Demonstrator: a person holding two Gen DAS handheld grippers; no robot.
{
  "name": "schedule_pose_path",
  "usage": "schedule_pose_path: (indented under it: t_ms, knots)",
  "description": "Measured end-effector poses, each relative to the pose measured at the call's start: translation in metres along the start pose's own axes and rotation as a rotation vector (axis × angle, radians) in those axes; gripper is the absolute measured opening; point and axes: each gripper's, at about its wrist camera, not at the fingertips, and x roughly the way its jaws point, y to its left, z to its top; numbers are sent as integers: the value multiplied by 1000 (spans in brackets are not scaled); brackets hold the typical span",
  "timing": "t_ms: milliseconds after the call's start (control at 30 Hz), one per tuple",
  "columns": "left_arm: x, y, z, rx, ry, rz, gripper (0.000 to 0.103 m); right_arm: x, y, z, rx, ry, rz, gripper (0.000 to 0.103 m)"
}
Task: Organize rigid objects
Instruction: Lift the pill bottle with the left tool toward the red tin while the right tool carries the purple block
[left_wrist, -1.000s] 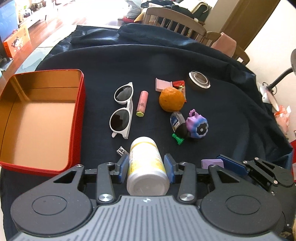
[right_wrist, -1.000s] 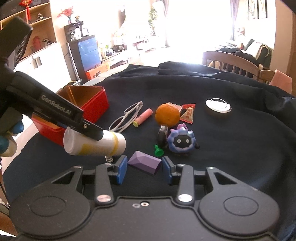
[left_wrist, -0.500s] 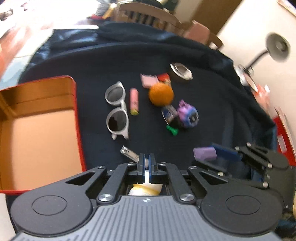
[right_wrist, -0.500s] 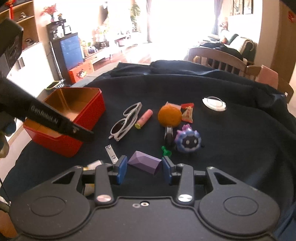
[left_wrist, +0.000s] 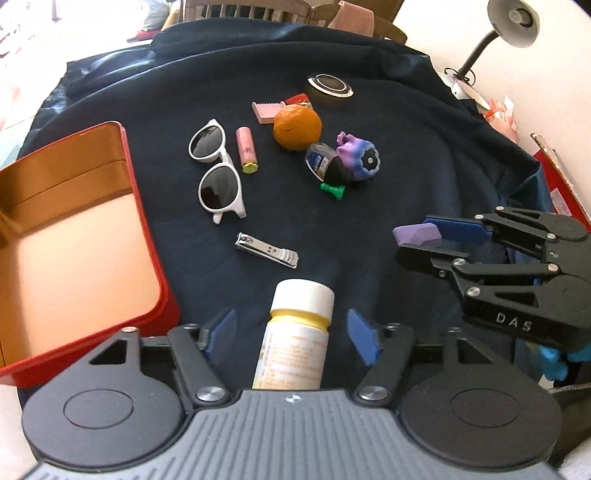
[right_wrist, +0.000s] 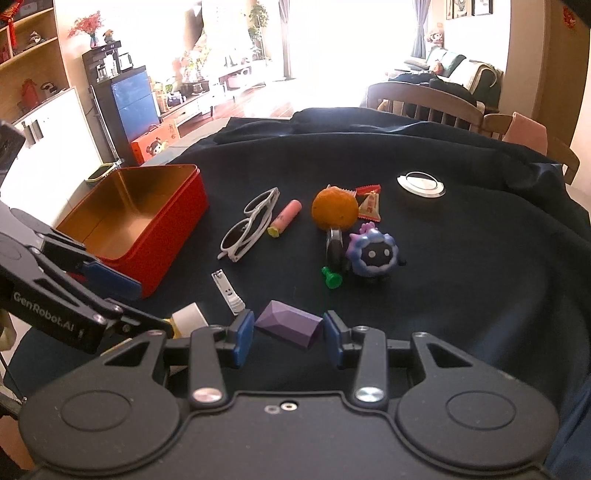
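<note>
Lying between the wide-spread fingers of the left gripper (left_wrist: 291, 334), untouched, the white bottle (left_wrist: 295, 339) is pointing toward the nail clipper (left_wrist: 266, 250). Bare cloth is separating it from the red tin (left_wrist: 147, 236). The right gripper (right_wrist: 288, 334) is clasping the purple block (right_wrist: 288, 325).

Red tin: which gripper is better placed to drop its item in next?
Left. The left gripper is beside the red tin, open around the bottle; the right gripper is farther away.
</note>
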Motion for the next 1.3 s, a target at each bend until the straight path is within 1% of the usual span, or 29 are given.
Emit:
schedule_pose_path:
  t_ms: [133,233,500,600,633,667,700,967,1300]
  knots:
    - [14,-7,-5,18,33,17,67,0,-3,-1,-14,6,11,40]
    - [28,-15,-12,42,60,47,67,1,-5,-3,-23,15,21,40]
    - [42,-19,-15,15,75,99,66,2,-13,-10,-34,35,44,40]
    - [42,-22,-14,19,68,112,65,3,-16,-10,-36,38,47,40]
    - [41,-22,-14,19,62,119,60,3,-17,-10,-36,39,48,40]
    - [40,-22,-14,19,56,127,51,3,-17,-10,-37,39,49,40]
    - [41,-23,-14,19,52,130,48,4,-18,-10,-37,39,50,40]
    - [32,-14,-13,-28,20,130,47,3,-13,-5,-50,29,51,40]
    - [-10,2,0,-92,-71,130,44,1,7,18,-78,-7,50,40]
